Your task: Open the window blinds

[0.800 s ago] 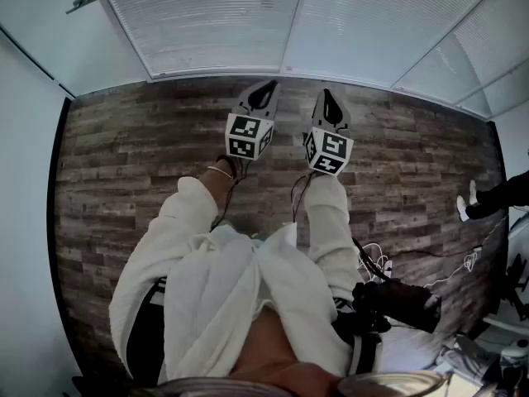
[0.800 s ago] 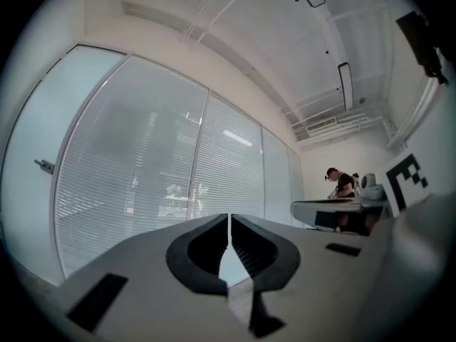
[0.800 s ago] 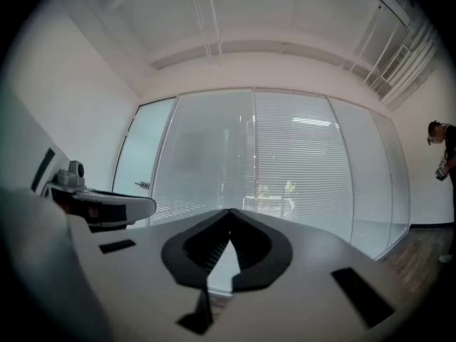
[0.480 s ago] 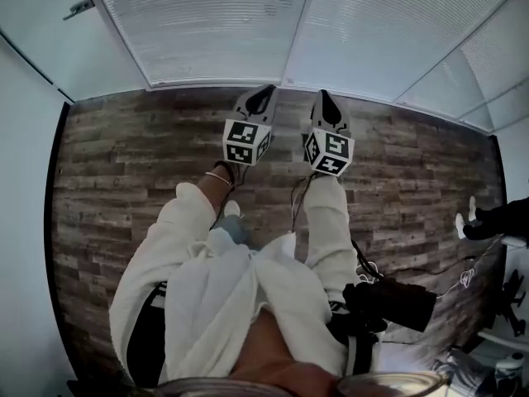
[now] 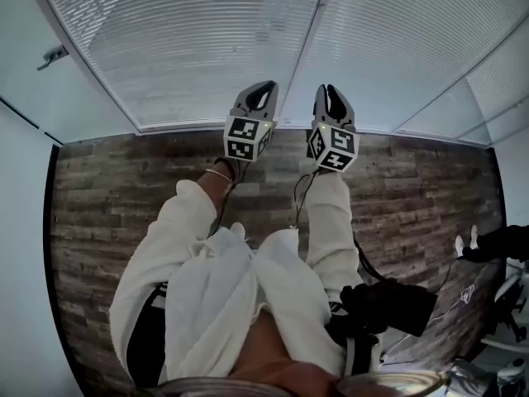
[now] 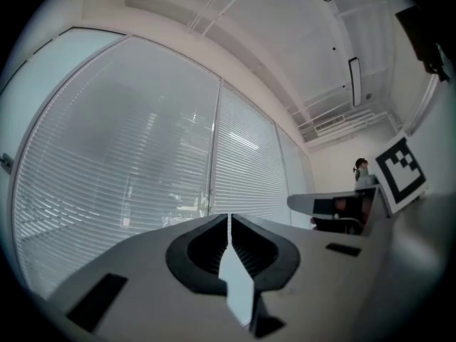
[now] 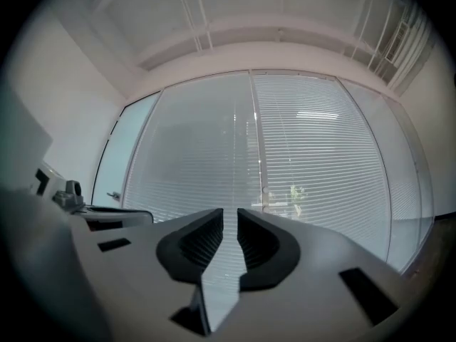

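White slatted blinds cover the tall window panes ahead, slats closed; they also fill the left gripper view and the right gripper view. A pale mullion splits the panes and carries a small knob. My left gripper is held level toward the window's foot, jaws together, nothing in them. My right gripper is beside it, pointing at the mullion, jaws slightly apart with only air between them. Neither touches the blinds.
Wood-plank floor runs up to the window sill. A glass door with a handle is at the left. A black device with cables hangs at my right hip. Another person's legs show at the right edge.
The window has come nearer and fills more of the head view. Both grippers have moved forward together and now overlap the bottom edge of the blinds.
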### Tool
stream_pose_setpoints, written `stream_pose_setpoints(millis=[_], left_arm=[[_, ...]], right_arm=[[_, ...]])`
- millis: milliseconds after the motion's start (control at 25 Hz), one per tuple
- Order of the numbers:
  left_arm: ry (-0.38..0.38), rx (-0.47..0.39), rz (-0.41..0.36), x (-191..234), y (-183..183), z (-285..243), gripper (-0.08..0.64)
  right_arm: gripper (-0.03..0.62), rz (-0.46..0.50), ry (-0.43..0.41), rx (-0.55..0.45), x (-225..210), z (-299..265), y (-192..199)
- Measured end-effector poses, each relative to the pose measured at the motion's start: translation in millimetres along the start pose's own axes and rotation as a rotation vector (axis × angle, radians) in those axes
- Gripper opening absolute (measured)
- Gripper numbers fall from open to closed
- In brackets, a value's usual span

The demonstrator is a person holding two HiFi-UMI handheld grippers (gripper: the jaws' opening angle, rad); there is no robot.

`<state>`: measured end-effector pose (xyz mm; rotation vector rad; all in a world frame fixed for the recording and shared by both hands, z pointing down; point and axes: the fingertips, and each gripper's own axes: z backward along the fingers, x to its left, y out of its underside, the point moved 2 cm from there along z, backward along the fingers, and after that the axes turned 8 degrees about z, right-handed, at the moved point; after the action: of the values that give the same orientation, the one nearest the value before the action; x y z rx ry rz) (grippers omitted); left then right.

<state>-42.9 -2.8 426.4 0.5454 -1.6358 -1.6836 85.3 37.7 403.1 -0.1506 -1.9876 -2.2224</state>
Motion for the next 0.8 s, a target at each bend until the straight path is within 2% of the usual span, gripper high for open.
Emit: stream_pose_setpoints(millis=[160, 440, 640, 800], left_arm=[[-0.008, -0.014, 0.031, 51, -14, -76, 0.002], [-0.027, 0.015, 0.002, 101, 4, -203, 0.002], [-0.102, -0.021, -0.011, 136, -16, -301, 0.002], [-0.15, -0.009, -0.022, 157, -24, -349, 0.025]], right_arm=[[0.067, -0.023, 0.026, 0.009, -28, -84, 7], [0.067, -0.069, 0.014, 0.026, -88, -236, 35], [0.068, -0.097, 0.006, 0.034, -144, -353, 25], [0.096, -0.108, 0.004, 0.075, -173, -425, 25]])
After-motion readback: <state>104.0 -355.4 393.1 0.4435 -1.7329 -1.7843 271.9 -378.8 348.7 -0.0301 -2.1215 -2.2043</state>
